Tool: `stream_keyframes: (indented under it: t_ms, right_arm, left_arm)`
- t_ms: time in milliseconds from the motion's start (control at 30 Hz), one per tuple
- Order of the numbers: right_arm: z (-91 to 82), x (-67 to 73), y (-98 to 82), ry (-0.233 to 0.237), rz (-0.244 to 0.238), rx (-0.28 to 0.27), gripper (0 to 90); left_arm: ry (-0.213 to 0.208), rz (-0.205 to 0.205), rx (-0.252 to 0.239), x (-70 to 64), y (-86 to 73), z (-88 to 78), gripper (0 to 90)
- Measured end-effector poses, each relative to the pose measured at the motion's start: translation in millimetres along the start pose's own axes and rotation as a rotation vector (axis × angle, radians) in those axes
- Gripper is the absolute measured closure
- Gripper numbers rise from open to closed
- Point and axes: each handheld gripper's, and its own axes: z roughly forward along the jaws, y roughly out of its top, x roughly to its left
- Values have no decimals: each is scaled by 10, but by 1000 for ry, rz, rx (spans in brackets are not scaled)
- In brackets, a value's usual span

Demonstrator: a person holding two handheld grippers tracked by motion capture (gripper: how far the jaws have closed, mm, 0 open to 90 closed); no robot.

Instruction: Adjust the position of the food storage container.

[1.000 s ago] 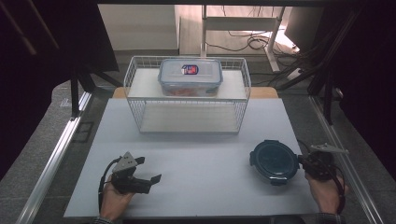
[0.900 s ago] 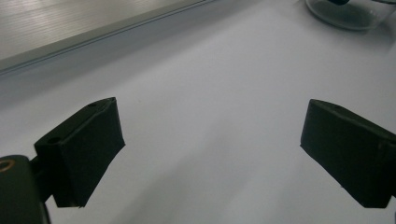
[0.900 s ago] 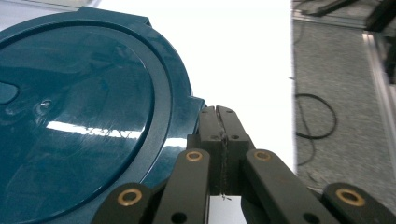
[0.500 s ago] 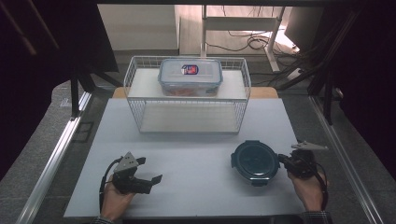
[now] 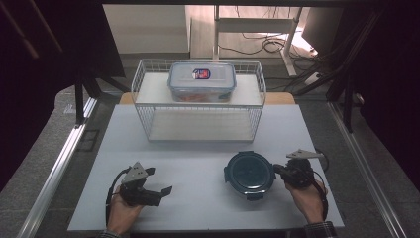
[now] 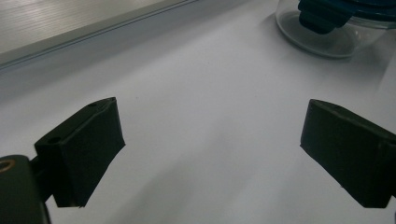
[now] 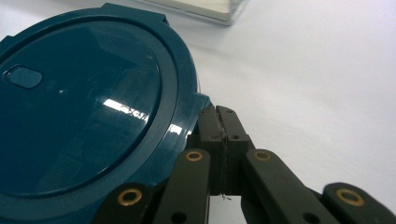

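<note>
Item: round container, dark teal glossy lid, clear base, sitting on the white table at your 5 o'clock. Your right tool is pinching its 3 o'clock latch tab; your left tool is resting spread.

One fixed camera overhead, two riding low on the tools

The high view is looking forward and down from the person's side, taking in the whole white desk from well back. The left gripper view is skimming close over the desk surface between its own jaws, catching the round blue-lidded container ahead. The right gripper view is sitting right against that same container's lid, which the high view is also showing
</note>
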Motion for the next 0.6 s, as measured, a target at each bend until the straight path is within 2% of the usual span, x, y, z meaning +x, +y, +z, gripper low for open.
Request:
stream_keyframes:
  t_ms: [400, 600]
  right_arm:
    - [103, 294, 45, 67, -45, -1, 897]
    - [154, 459, 72, 113, -43, 6, 898]
  left_arm:
    - [0, 0, 3, -1, 0, 9, 51]
    - [-1, 0, 6, -3, -1, 16, 51]
